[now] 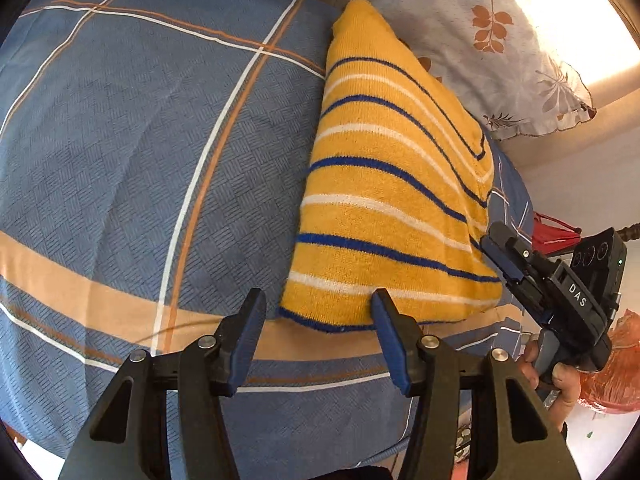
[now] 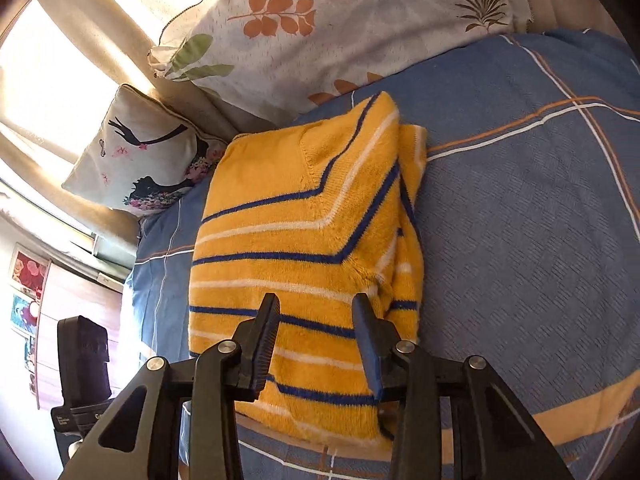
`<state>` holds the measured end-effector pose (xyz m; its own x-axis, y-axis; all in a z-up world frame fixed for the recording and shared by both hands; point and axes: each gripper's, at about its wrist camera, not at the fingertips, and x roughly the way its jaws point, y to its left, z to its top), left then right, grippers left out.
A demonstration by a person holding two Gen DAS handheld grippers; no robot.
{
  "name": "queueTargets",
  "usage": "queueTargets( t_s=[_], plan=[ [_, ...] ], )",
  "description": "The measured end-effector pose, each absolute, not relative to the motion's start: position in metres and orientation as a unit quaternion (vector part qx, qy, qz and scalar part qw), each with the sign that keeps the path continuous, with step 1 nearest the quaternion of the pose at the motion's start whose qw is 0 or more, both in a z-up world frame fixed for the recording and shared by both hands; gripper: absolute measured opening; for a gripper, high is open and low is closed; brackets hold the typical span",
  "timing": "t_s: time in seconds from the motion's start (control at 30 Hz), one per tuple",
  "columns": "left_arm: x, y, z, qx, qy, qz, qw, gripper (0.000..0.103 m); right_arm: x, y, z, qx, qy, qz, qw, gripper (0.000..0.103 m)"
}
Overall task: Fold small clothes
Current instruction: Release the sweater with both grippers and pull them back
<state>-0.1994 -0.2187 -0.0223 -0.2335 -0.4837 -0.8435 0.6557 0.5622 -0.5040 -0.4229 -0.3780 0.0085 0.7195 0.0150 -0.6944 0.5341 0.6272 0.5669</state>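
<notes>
A yellow knit sweater (image 1: 384, 208) with blue and white stripes lies folded on the blue plaid bedspread (image 1: 140, 140). It also shows in the right wrist view (image 2: 304, 248), sleeve folded over its top. My left gripper (image 1: 318, 300) is open and empty, hovering at the sweater's near hem. My right gripper (image 2: 316, 308) is open and empty above the sweater's near half. It also shows in the left wrist view (image 1: 504, 252), at the sweater's right corner.
A leaf-print pillow (image 2: 340, 20) lies at the head of the bed (image 2: 540, 220). A small cushion (image 2: 140, 160) with a figure print sits by the bright window. A red object (image 1: 556, 232) and furniture stand beyond the bed's edge.
</notes>
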Motion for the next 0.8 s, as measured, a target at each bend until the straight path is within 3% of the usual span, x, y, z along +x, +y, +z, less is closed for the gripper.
queueTargets(
  t_s=[0.1,0.43,0.57,0.8],
  plan=[
    [-0.193,-0.208,-0.012,0.066,0.617,-0.466,0.631,0.054,-0.438,-0.368,0.018,0.396,0.339,-0.199,0.830,0.046],
    [-0.179,-0.172,0.014,0.101,0.545,-0.472,0.686,0.054,-0.454,-0.315,0.034,0.333,0.354,-0.264,0.833,0.046],
    [-0.186,-0.160,0.019,0.134,0.516,-0.484,0.694,0.058,-0.461,-0.305,0.034,0.331,0.350,-0.287,0.828,0.056],
    [-0.195,-0.150,0.010,0.168,0.502,-0.497,0.687,0.058,-0.488,-0.286,0.033,0.301,0.342,-0.336,0.824,0.060]
  ],
)
